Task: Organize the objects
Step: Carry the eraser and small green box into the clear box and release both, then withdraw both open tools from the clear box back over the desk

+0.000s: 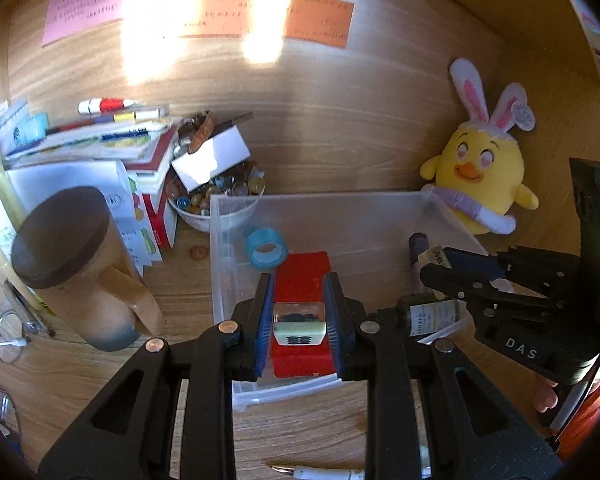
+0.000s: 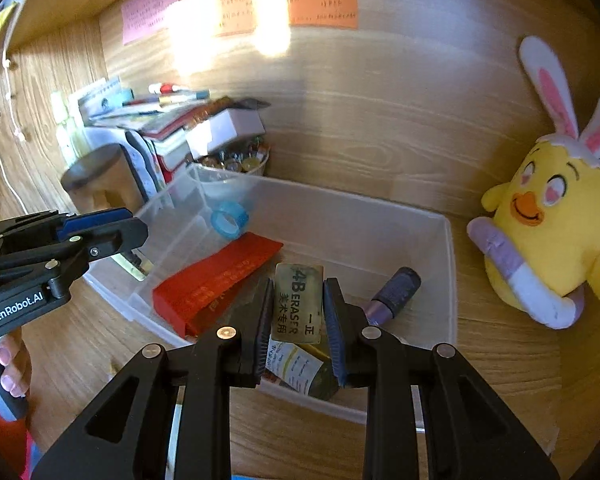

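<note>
Left gripper (image 1: 299, 316) clamped on a mahjong tile (image 1: 299, 323), right gripper (image 2: 297, 312) clamped on an eraser (image 2: 298, 304), both low centre over the clear bin (image 2: 440, 216). Already binned: tape (image 1: 267, 248), red case (image 1: 300, 276), probably a lipstick (image 2: 396, 286). Left: dropping both, then clutter at upper left.

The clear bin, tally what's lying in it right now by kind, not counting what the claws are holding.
In the clear bin:
Tape roll: 1
Red box: 1
Purple tube: 1
Labelled packet, partly hidden under the right claw: 1
Total: 4
</note>
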The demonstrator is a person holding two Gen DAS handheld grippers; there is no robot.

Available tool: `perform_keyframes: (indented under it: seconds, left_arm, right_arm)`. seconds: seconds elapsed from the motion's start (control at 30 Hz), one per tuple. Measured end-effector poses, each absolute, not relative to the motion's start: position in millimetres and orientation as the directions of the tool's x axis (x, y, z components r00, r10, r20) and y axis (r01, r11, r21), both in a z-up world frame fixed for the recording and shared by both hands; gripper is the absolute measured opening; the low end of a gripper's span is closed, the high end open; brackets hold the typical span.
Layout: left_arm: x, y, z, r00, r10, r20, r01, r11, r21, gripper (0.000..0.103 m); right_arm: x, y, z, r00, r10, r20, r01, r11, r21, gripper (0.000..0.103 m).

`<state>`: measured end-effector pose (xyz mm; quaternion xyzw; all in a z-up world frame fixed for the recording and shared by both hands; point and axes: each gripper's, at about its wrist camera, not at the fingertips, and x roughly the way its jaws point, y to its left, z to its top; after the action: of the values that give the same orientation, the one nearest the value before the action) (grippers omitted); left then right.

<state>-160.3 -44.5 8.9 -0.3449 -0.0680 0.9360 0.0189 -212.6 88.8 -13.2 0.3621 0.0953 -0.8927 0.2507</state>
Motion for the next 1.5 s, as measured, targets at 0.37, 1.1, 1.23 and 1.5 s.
perform_keyframes:
  seconds: [0.37, 1.1, 1.23, 1.5]
  left_arm:
    - [-171, -41, -8, -0.728, 0.103, -0.677, -0.014, -0.991, -0.136, 0.024]
    - [-136, -36, 16, -0.769, 0.099, -0.632, -0.034, -0.993, -0.114, 0.067]
    - [-119, -38, 19, -0.773, 0.090, -0.628, -0.032, -0.994, -0.103, 0.083]
    - [-88, -34, 7, -0.753, 0.081, -0.653, -0.019, -0.995, -0.101, 0.091]
  right_arm:
    - [-227, 85, -36, -0.565, -0.375, -0.735, 0.520, -0.854, 0.035, 0.023]
    - [-198, 95, -11, -0.611, -0.382, -0.693, 0.530, -0.848, 0.001, 0.055]
    - [-182, 102, -3, -0.619, -0.397, -0.677, 0.541, -0.841, -0.001, 0.062]
    - [-145, 115, -5, -0.625, -0.412, -0.663, 0.557, -0.831, -0.009, 0.068]
